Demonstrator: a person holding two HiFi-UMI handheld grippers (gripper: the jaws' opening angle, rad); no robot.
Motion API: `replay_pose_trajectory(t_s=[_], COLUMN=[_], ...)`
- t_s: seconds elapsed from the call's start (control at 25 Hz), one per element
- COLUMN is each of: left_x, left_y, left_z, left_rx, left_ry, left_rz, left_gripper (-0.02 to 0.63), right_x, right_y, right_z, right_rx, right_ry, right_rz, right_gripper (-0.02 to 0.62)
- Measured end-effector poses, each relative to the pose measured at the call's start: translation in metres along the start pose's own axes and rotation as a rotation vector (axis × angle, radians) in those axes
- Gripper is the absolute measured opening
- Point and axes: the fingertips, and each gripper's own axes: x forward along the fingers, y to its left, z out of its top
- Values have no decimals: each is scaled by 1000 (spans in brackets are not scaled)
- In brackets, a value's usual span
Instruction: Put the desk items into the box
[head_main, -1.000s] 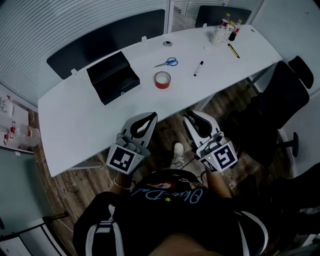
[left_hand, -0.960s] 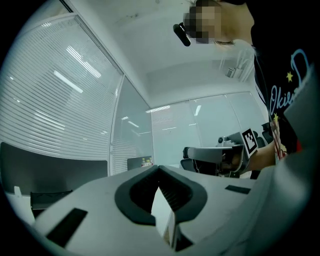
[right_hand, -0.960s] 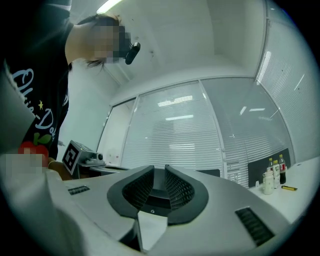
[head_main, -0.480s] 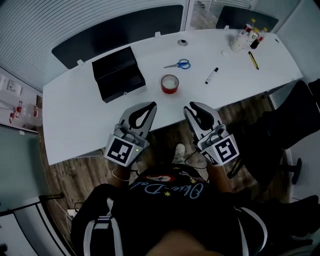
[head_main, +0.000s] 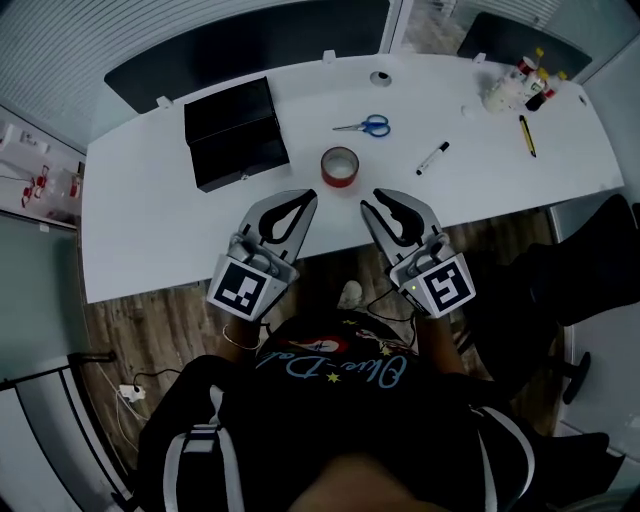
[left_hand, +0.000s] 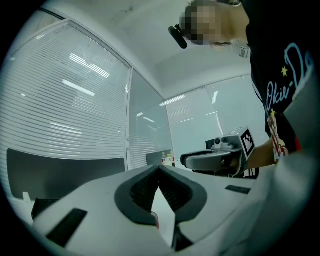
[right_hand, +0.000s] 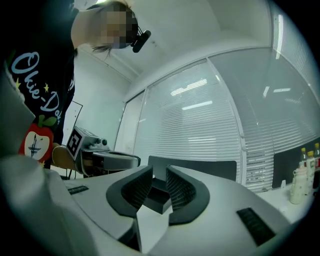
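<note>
A black box (head_main: 235, 135) stands closed on the white desk (head_main: 150, 230) at the back left. A red tape roll (head_main: 339, 165), blue-handled scissors (head_main: 365, 125), a black marker (head_main: 432, 158) and a yellow-and-black pen (head_main: 527, 135) lie to its right. My left gripper (head_main: 307, 198) hovers at the desk's near edge, shut and empty. My right gripper (head_main: 373, 199) is beside it, just short of the tape roll; its jaws are opening with nothing between them. In the right gripper view the black box (right_hand: 159, 196) shows far off through the gap of the right gripper (right_hand: 159, 186).
Several small bottles (head_main: 522, 85) stand at the desk's back right corner, and a small round object (head_main: 379, 77) lies near the back edge. A dark office chair (head_main: 590, 270) is at the right on the wooden floor (head_main: 150, 330). Blinds cover the wall behind the desk.
Both grippers have come forward from over the floor to the desk's near edge, close to the tape roll. The right jaws have parted a little.
</note>
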Motion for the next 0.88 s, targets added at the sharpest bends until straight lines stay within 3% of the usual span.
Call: replay_pose_trajectory(t_s=[0.32, 0.6, 0.88], left_x=[13, 18, 14], left_y=[8, 11, 25], left_z=[1, -9, -21], left_rx=[-1, 30, 0], left_ry=[-25, 39, 62], left_rz=[100, 161, 193], left_gripper=[-9, -9, -9], right_x=[12, 27, 50], right_y=[-18, -26, -29], right_z=[-31, -57, -89], right_rx=[14, 10, 29], right_ry=[98, 174, 245], right_rz=[123, 224, 227], right_gripper=[81, 82, 83])
